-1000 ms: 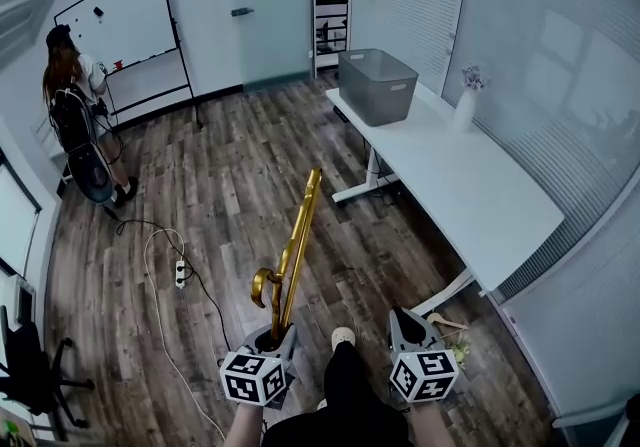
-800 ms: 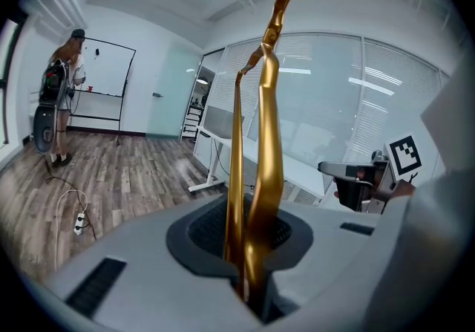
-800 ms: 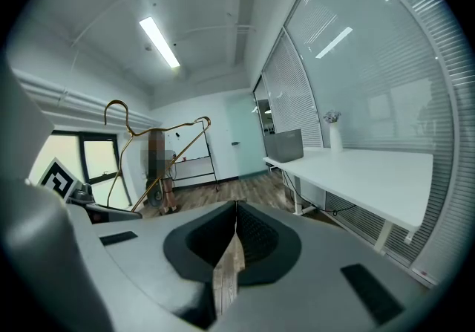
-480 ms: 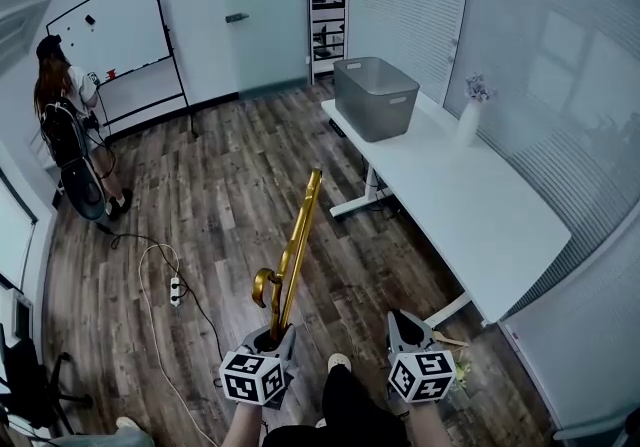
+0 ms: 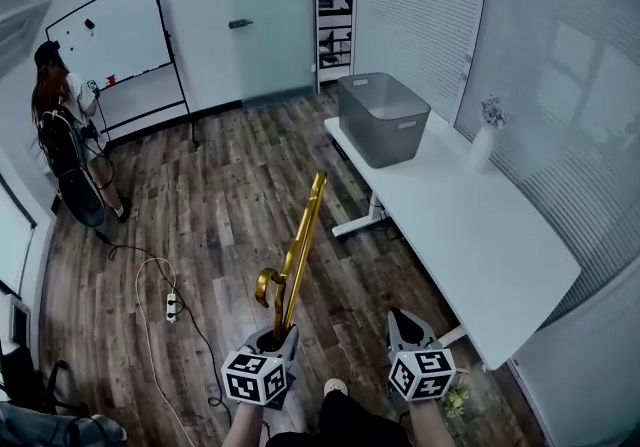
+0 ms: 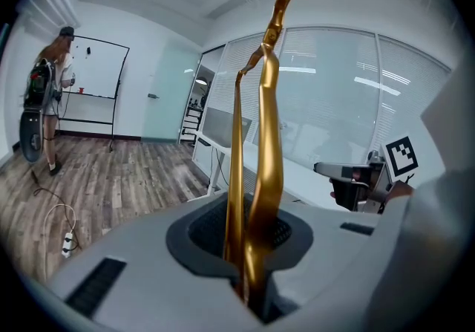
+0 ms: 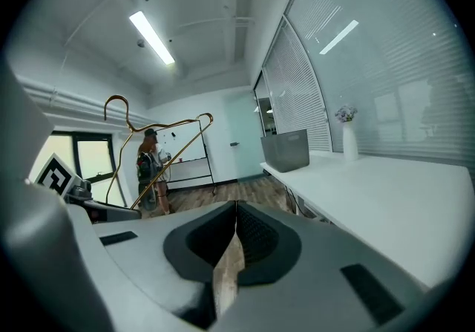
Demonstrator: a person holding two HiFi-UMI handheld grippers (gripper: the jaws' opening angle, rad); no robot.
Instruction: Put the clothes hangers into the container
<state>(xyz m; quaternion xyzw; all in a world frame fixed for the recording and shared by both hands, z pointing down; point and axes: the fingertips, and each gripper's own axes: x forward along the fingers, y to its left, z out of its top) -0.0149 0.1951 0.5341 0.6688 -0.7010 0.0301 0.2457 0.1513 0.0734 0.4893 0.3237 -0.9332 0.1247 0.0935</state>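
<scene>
A gold clothes hanger rises from my left gripper, whose jaws are shut on its lower end; its hook curls just above the jaws. In the left gripper view the hanger stands straight up out of the left gripper. My right gripper is level with it on the right, shut with nothing in it. The grey container stands at the far end of a white table, well ahead of both grippers. It also shows in the right gripper view, container.
A white vase of flowers stands on the table near the window. On the wooden floor to the left lies a cable with a power strip. A person with a backpack stands by a whiteboard at the far left.
Both grippers have travelled forward across the floor with the hanger still held. The table and container have drawn closer and sit lower in the head view.
</scene>
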